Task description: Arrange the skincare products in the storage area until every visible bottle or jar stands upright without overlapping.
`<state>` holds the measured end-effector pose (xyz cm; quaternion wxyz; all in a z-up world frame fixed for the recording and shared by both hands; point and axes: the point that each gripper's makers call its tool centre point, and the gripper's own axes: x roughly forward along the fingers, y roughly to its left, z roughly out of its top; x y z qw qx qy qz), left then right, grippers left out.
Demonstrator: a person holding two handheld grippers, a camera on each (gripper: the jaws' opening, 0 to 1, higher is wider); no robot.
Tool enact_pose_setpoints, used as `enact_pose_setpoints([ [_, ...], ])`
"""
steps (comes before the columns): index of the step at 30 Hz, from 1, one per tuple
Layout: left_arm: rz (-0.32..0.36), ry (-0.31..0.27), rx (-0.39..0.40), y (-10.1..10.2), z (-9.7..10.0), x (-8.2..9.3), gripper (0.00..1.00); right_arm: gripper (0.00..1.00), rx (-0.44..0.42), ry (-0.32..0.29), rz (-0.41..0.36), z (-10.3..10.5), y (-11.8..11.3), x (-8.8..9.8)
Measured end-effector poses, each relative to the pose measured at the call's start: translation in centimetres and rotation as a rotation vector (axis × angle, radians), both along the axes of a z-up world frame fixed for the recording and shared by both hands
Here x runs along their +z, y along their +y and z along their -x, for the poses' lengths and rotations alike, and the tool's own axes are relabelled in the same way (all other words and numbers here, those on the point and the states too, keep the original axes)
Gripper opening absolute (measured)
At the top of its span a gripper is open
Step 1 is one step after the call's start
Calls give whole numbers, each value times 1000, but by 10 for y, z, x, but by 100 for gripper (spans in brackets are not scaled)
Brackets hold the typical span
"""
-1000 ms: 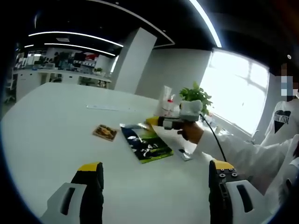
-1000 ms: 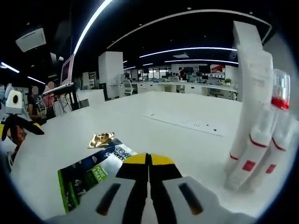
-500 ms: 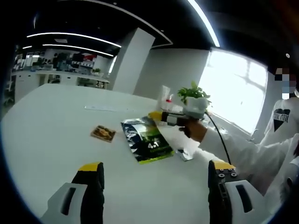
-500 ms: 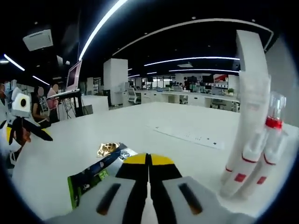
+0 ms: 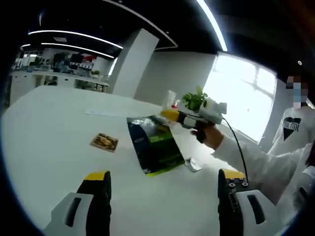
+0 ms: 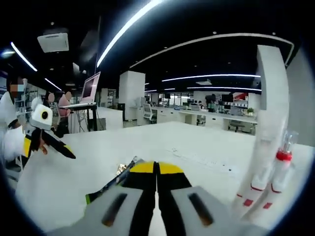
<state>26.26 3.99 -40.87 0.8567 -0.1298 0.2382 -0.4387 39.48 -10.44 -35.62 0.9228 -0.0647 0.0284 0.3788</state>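
In the left gripper view, the left gripper (image 5: 160,196) is seen with its two yellow-tipped jaws set wide apart above the white table (image 5: 44,128), with nothing between them. Toward the far side of the table the right gripper (image 5: 170,116) is held in a person's hand (image 5: 209,136), its jaws clamped on the top edge of a dark green and blue product pouch (image 5: 155,145), which is lifted at that edge while its lower edge appears to rest on the table. A small gold-brown sachet (image 5: 104,142) lies flat beside the pouch, and a small silvery packet (image 5: 193,164) lies on its other side. A potted plant (image 5: 193,100) stands behind the hand.

In the right gripper view, the right gripper (image 6: 157,168) is seen with its jaws pressed together on the pouch (image 6: 110,184), whose edge runs out from them. White skincare tubes with red bands (image 6: 268,182) stand upright near the table's edge, well apart from the pouch. The left gripper (image 6: 66,151) is seen beyond the table's other side.
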Motion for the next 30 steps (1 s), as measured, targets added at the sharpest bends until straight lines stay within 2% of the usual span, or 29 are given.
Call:
enact_pose_setpoints([
  [9, -24, 24, -47, -7, -18, -14, 90, 0, 60, -56, -12, 21, 15, 20],
  [12, -30, 29, -69, -10, -21, -19, 87, 0, 73, -71, -10, 24, 19, 24],
  [19, -8, -3, -135, -24, -27, -23, 88, 0, 103, -94, -19, 33, 27, 33],
  [26, -19, -19, -161, -29, -37, -31, 88, 0, 123, -114, -21, 40, 33, 38],
  [30, -12, -38, -174, -30, -40, -28, 88, 0, 133, -118, -27, 42, 35, 41],
])
